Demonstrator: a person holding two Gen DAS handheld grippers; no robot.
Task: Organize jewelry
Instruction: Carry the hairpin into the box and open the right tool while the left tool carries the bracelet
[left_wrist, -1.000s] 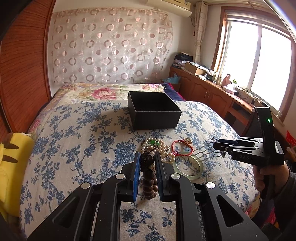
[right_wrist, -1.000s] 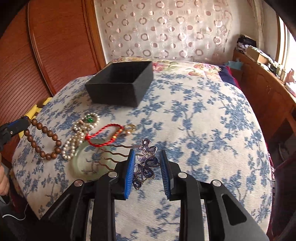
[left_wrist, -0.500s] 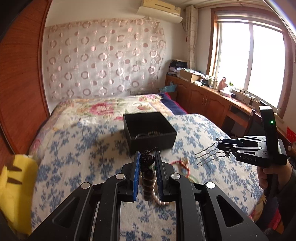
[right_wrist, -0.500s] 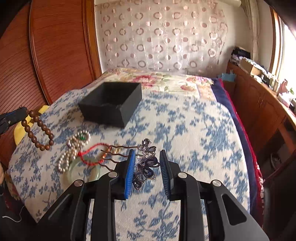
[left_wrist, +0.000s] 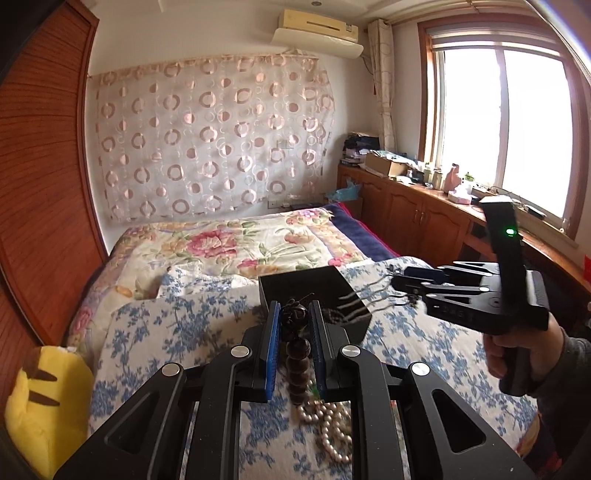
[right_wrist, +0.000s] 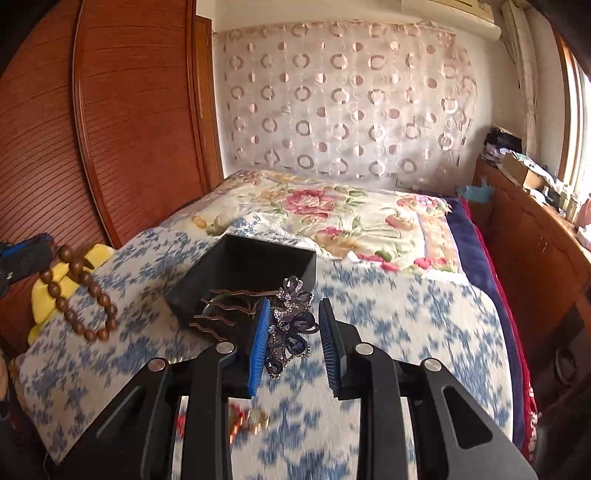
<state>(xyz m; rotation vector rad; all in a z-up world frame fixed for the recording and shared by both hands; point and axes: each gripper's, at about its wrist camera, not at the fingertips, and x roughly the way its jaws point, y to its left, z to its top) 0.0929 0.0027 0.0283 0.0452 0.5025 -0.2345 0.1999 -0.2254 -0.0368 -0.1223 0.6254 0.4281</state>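
Note:
My left gripper (left_wrist: 293, 325) is shut on a brown wooden bead bracelet (left_wrist: 297, 354), which hangs below the fingers; it also shows in the right wrist view (right_wrist: 79, 291). My right gripper (right_wrist: 293, 325) is shut on a purple jewelled hair comb (right_wrist: 290, 325) with wavy metal prongs pointing left; the comb's prongs show in the left wrist view (left_wrist: 364, 297). The open black box (right_wrist: 243, 280) sits on the bed just beyond both grippers, also in the left wrist view (left_wrist: 314, 291). Both grippers are raised above the bed.
A pearl necklace (left_wrist: 330, 424) lies on the blue floral bedspread (left_wrist: 177, 332) below my left gripper. A red cord with a gold charm (right_wrist: 247, 421) lies under my right gripper. A yellow plush toy (left_wrist: 40, 402) sits at the bed's left edge. Wooden cabinets (left_wrist: 417, 218) line the right wall.
Both grippers have lifted off the bedspread with their items and moved forward toward the black box. The views tilted upward; the jewelry left on the bed dropped low in frame.

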